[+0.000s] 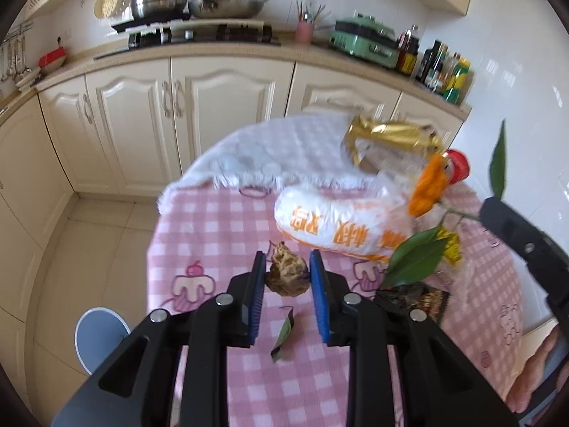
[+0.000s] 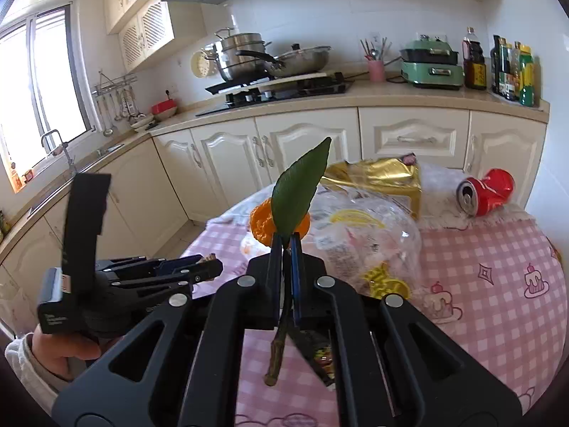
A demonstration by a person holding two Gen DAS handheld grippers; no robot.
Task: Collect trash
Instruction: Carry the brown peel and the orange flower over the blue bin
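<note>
A brown crumpled lump point(image 1: 286, 275) hangs between the blue pads of my left gripper point(image 1: 287, 265), which is shut on it just above the pink checked tablecloth point(image 1: 213, 227). The right wrist view has that gripper point(image 2: 208, 267) at the left, with a hand beneath it. My right gripper point(image 2: 286, 240) is shut on the stem of an artificial flower sprig point(image 2: 281, 323). Its green leaf point(image 2: 302, 188) stands up and its orange bloom point(image 2: 259, 226) sits behind. In the left wrist view the sprig's bloom point(image 1: 425, 192) is at the right, beside the right gripper's body point(image 1: 515, 238).
On the table lie a white and orange plastic bag point(image 1: 338, 220), a gold bag point(image 1: 391, 135), a dented red can point(image 2: 487, 192), a clear plastic bag point(image 2: 366, 227), a dark snack wrapper point(image 1: 412, 299) and a small green wrapper point(image 1: 284, 334). A blue round container point(image 1: 99, 334) stands on the floor at the left.
</note>
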